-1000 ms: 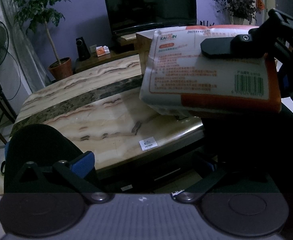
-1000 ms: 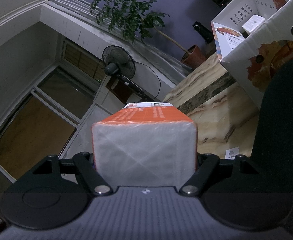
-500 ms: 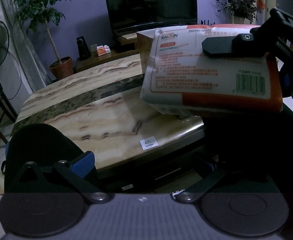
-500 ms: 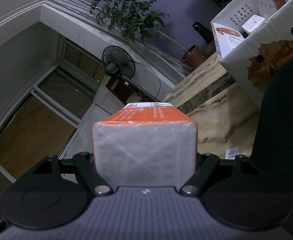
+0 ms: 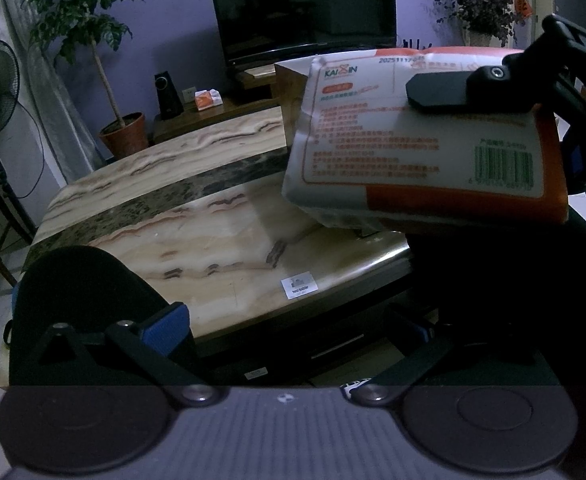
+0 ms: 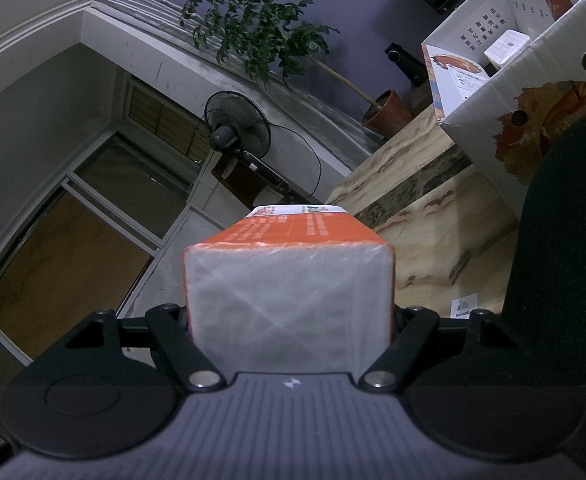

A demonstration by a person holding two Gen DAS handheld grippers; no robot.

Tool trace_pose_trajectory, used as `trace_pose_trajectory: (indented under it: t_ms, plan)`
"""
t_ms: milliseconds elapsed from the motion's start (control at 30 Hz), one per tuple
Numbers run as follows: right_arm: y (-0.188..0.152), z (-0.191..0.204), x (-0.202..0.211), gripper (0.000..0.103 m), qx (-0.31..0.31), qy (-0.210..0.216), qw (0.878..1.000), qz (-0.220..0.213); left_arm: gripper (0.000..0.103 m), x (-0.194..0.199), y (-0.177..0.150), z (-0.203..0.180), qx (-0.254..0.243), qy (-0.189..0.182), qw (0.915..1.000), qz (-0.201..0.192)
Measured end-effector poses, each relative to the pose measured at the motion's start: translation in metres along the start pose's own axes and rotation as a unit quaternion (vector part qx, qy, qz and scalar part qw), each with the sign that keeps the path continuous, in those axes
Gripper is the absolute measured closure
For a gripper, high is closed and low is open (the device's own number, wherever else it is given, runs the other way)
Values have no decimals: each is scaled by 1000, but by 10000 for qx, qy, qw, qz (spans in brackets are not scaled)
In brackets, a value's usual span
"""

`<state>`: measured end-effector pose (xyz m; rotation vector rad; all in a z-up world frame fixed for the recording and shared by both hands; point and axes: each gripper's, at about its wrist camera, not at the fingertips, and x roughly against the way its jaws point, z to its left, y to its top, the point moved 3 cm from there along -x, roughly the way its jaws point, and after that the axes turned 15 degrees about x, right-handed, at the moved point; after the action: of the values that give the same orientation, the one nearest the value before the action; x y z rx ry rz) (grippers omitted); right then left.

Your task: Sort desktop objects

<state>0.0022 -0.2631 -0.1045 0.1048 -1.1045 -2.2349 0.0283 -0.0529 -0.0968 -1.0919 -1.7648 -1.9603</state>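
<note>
Carrying step: right gripper (image 6: 289,320) clamped on tissue pack (image 6: 289,304), held above counter (image 6: 433,248). Left gripper (image 5: 289,332) released, empty. Next: swing toward cardboard box (image 6: 533,112) up-right, then release inside.

Left wrist view looks down across the marble table (image 5: 221,216) — right wrist view, rolled sideways, shares it.

The tissue pack (image 5: 425,140) sits between the two sides of the right gripper (image 6: 289,320), up above the near right part of the table (image 5: 213,232). The cardboard box (image 6: 533,92) stands on the table behind it, maybe with a small packet inside. A fan (image 6: 237,128) stands past the table's far end.
</note>
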Motion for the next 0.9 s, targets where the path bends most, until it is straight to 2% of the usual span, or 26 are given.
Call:
trace_pose_trajectory:
  t_ms: [900]
  plan:
    - [-1, 1, -1, 24, -18, 5, 10000, -1, 1, 0, 0, 1, 5, 38, 10000, 42]
